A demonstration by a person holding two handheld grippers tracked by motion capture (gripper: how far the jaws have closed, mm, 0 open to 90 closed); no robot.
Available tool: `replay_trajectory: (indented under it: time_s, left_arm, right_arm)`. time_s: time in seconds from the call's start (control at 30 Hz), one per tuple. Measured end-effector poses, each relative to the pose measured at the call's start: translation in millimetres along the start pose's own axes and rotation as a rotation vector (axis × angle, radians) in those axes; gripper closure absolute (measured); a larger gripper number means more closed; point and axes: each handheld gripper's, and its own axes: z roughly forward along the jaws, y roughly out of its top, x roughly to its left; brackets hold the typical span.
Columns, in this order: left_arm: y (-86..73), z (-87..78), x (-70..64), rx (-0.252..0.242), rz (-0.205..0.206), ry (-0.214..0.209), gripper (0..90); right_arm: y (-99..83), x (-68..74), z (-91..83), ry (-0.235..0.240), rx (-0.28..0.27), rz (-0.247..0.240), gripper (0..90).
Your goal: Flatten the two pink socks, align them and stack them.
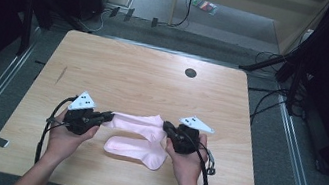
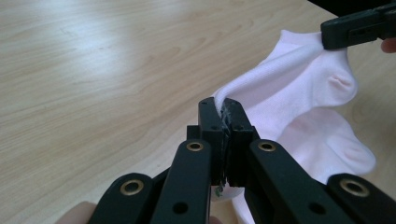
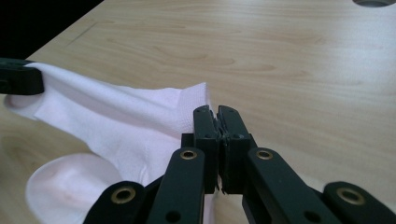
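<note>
- A pale pink cotton sock (image 1: 139,124) is stretched between the two grippers, just above the light wooden surface (image 1: 145,76), on the person's side of the small round dark hole (image 1: 190,72) in the wood.
- The left gripper (image 1: 107,116) has its black fingers (image 2: 210,116) pressed together on one end of that sock; in the left gripper view the fabric bunches where it enters them.
- The right gripper (image 1: 167,126) has its black fingers (image 3: 203,123) clamped on the sock's other end, at the edge of the cloth.
- A second pale pink sock (image 1: 135,151) lies flat on the surface just nearer the person than the stretched one, between the two hands, well away from the dark hole.
- The held sock sags a little in the middle, and its heel pocket shows in the left gripper view (image 2: 338,81).
</note>
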Motion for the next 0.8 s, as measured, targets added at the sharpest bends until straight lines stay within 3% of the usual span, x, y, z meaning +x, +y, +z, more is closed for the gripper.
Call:
replay_trajectory:
  time_s: [0.23,0.4,0.5,0.63,0.8]
  left_arm:
    - [-14.1,-8.9,-18.1,0.031,0.055,-0.041,89.9]
    - [-22.2,-11.7,-29.4,0.075,0.114,-0.036,89.9]
    - [-30.0,-5.3,-34.9,0.107,0.149,-0.035,89.8]
    - [-37.0,2.3,-37.5,0.141,0.184,-0.032,89.6]
    - [-47.4,12.1,-35.2,0.142,0.185,-0.034,87.7]
  right_arm:
    - [-22.5,6.2,-26.1,0.009,0.015,-0.015,88.4]
    - [-39.3,5.8,-35.9,0.048,0.045,0.033,88.4]
    - [-48.4,4.3,-34.7,0.042,0.061,0.03,88.3]
    - [-55.7,-3.3,-29.0,0.043,0.07,0.068,88.3]
    - [-60.0,-3.9,-24.0,0.043,0.06,0.058,87.9]
